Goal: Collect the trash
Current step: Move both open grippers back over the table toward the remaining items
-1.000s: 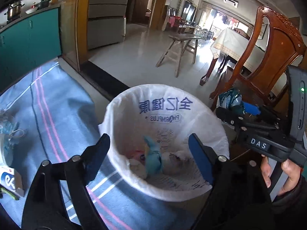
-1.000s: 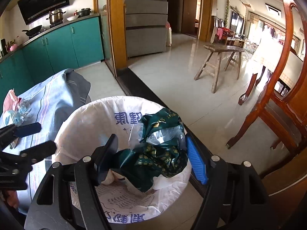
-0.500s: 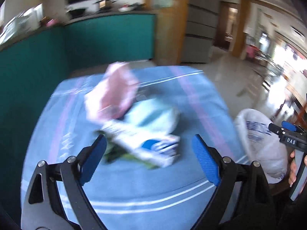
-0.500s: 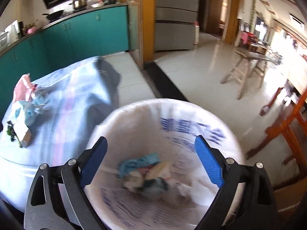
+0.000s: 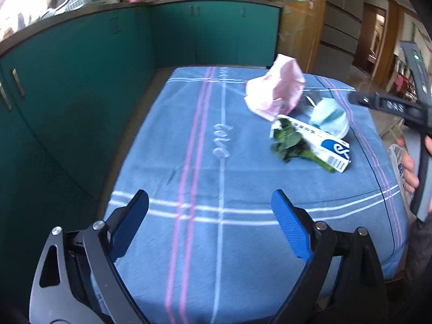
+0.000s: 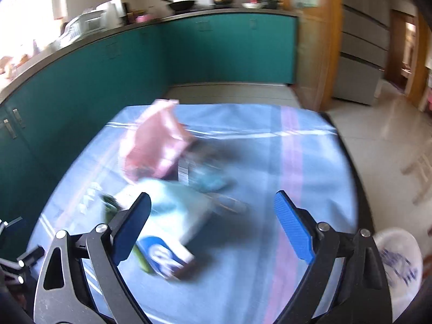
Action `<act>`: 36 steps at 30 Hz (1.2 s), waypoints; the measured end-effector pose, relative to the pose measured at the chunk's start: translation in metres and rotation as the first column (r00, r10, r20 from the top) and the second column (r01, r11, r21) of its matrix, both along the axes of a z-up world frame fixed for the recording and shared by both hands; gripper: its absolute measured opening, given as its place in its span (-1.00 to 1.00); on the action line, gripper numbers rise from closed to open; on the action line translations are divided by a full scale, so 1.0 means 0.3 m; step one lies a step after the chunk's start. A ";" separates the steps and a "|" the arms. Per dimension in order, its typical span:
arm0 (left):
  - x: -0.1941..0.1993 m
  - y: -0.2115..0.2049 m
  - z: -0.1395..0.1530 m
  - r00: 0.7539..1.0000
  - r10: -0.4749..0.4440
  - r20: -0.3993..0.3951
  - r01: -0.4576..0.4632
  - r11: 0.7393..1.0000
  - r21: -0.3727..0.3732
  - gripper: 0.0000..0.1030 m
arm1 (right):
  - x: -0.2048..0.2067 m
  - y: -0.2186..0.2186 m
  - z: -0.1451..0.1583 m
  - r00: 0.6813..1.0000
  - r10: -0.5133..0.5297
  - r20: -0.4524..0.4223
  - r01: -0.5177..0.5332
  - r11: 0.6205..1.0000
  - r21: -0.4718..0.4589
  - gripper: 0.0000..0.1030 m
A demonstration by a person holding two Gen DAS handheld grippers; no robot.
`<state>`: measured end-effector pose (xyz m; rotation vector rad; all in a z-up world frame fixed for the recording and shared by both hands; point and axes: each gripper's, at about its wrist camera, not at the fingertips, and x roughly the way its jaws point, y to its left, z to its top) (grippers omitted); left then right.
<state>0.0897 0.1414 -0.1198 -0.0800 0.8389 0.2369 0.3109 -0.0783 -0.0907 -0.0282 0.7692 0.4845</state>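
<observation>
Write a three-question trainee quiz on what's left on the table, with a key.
1. True or false: the pink bag lies flat under the white carton.
2. Which item touches the carton's near side? A) green leaves B) a spoon C) a red cup
3. Fill in: the left gripper holds ____ between its blue pads.

Key: 1. False; the bag stands crumpled behind the carton, beside the light blue mask on the blue cloth. 2. A. 3. Nothing; its jaws are opening, above bare cloth.
</observation>
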 end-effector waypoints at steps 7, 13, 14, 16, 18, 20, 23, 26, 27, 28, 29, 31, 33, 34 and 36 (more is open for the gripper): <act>-0.049 0.063 0.011 0.999 0.043 0.010 -0.043 0.999 -0.011 0.80 | 0.019 0.140 -0.067 0.991 0.085 -0.106 -0.088 0.996 -0.021 0.75; -0.041 0.067 -0.002 0.999 0.034 0.005 -0.034 0.999 -0.030 0.82 | -0.056 0.193 -0.099 0.986 0.126 -0.106 -0.135 0.988 -0.076 0.72; -0.040 0.065 -0.007 1.000 0.029 0.002 -0.029 0.999 -0.033 0.82 | -0.071 0.198 -0.105 0.985 0.133 -0.109 -0.142 0.986 -0.085 0.69; -0.040 0.057 -0.011 1.000 0.020 0.001 -0.020 0.999 -0.037 0.82 | -0.097 0.203 -0.117 0.983 0.142 -0.114 -0.153 0.983 -0.103 0.47; -0.038 0.051 -0.012 1.000 0.012 0.004 -0.012 0.999 -0.040 0.82 | -0.121 0.202 -0.125 0.983 0.139 -0.116 -0.154 0.980 -0.125 0.20; -0.034 0.047 -0.016 1.000 0.008 0.004 -0.008 0.999 -0.045 0.82 | -0.141 0.197 -0.131 0.979 0.154 -0.130 -0.171 0.978 -0.124 -0.16; -0.024 0.046 -0.025 1.000 0.001 0.001 -0.001 0.998 -0.059 0.82 | -0.169 0.189 -0.139 0.975 0.176 -0.133 -0.192 0.974 -0.120 -0.62; -0.002 0.039 -0.032 1.000 -0.012 -0.002 0.012 0.997 -0.077 0.82 | -0.201 0.163 -0.124 0.970 0.201 -0.135 -0.215 0.972 -0.095 -0.85; 0.007 0.037 -0.034 1.000 -0.018 -0.003 0.017 0.997 -0.081 0.82 | -0.213 0.146 -0.115 0.969 0.205 -0.136 -0.217 0.973 -0.080 -0.85; 0.021 0.032 -0.034 1.000 -0.027 -0.002 0.027 0.996 -0.085 0.82 | -0.227 0.125 -0.105 0.969 0.208 -0.136 -0.218 0.974 -0.063 -0.85; 0.033 0.027 -0.034 0.999 -0.036 0.000 0.036 0.995 -0.089 0.82 | -0.242 0.102 -0.092 0.970 0.206 -0.131 -0.215 0.975 -0.051 -0.85; 0.068 0.011 -0.032 0.998 -0.058 0.001 0.058 0.994 -0.096 0.82 | -0.267 0.055 -0.066 0.971 0.204 -0.122 -0.207 0.978 -0.015 -0.85; 0.104 -0.008 -0.032 0.997 -0.082 0.003 0.082 0.992 -0.099 0.82 | -0.281 0.009 -0.042 0.973 0.196 -0.125 -0.194 0.981 0.025 -0.85; 0.128 -0.023 -0.031 0.995 -0.098 0.007 0.098 0.990 -0.099 0.82 | -0.283 -0.018 -0.035 0.976 0.178 -0.126 -0.175 0.984 0.037 -0.85; 0.172 -0.057 -0.031 0.992 -0.129 0.003 0.129 0.986 -0.103 0.82 | -0.276 -0.058 -0.035 0.984 0.128 -0.125 -0.126 0.992 0.021 -0.85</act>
